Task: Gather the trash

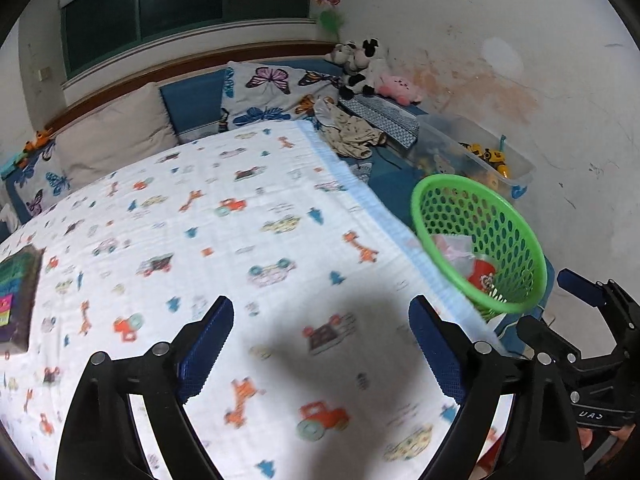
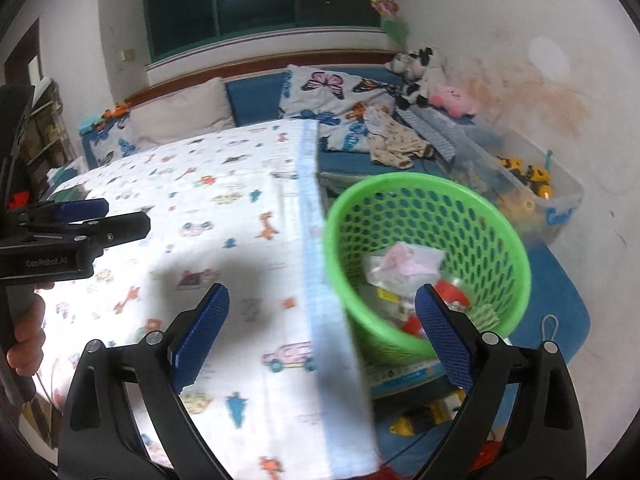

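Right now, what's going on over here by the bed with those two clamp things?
A person is tidying up with a handheld gripper in each hand. Both the left gripper and the right gripper have their jaws open and hold nothing. A green basket beside the bed already has wrappers and other scraps in it. The grippers hover over the patterned blanket, where a dark book-like item lies near the edge of the left view.
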The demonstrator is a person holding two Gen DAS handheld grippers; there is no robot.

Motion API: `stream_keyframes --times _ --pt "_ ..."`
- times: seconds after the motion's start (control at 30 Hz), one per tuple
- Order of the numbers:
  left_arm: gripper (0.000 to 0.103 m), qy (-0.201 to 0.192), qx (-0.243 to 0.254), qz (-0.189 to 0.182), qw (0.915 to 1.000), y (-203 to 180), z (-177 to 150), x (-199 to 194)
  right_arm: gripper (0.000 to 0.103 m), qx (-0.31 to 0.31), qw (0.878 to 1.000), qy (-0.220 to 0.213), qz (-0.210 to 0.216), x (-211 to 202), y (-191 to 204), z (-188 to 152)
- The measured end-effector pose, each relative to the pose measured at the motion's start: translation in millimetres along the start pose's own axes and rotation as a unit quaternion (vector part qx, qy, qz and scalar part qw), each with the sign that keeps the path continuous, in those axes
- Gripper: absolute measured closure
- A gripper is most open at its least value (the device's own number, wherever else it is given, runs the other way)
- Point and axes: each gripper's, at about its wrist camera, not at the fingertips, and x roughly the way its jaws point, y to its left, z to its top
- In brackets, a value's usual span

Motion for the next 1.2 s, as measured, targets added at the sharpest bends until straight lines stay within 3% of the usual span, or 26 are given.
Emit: stream_keyframes --times 0.13,0.23,0.5,0.9,1.2 --pt "0.017 -0.008 -0.006 0.019 0.9998 16.4 -14.9 -11.8 0.008 -0.006 1.000 0.000 0.005 -1.7 16.2 -5.5" --pt "0.009 -0.013 -0.014 0.029 0.9994 30.7 -25.0 -20.0 0.008 -0.003 1.000 0.002 0.014 -3.4 26.4 -9.9" --pt "0.009 -0.029 -0.020 0.066 0.9972 55.9 -50.8 -43.8 0.007 0.002 0.999 -0.003 0.033 -11.0 51.1 -18.0" --pt "0.009 -0.038 -0.037 0.072 0.9959 62.7 -71.4 -61.2 0.007 0.007 0.999 -0.008 0.037 -20.5 60.0 -26.2" --pt "0.009 -0.043 -0.037 0.060 0.9966 52.1 -71.6 -63.4 0.005 -0.002 1.000 -0.021 0.016 -31.8 60.6 -27.9"
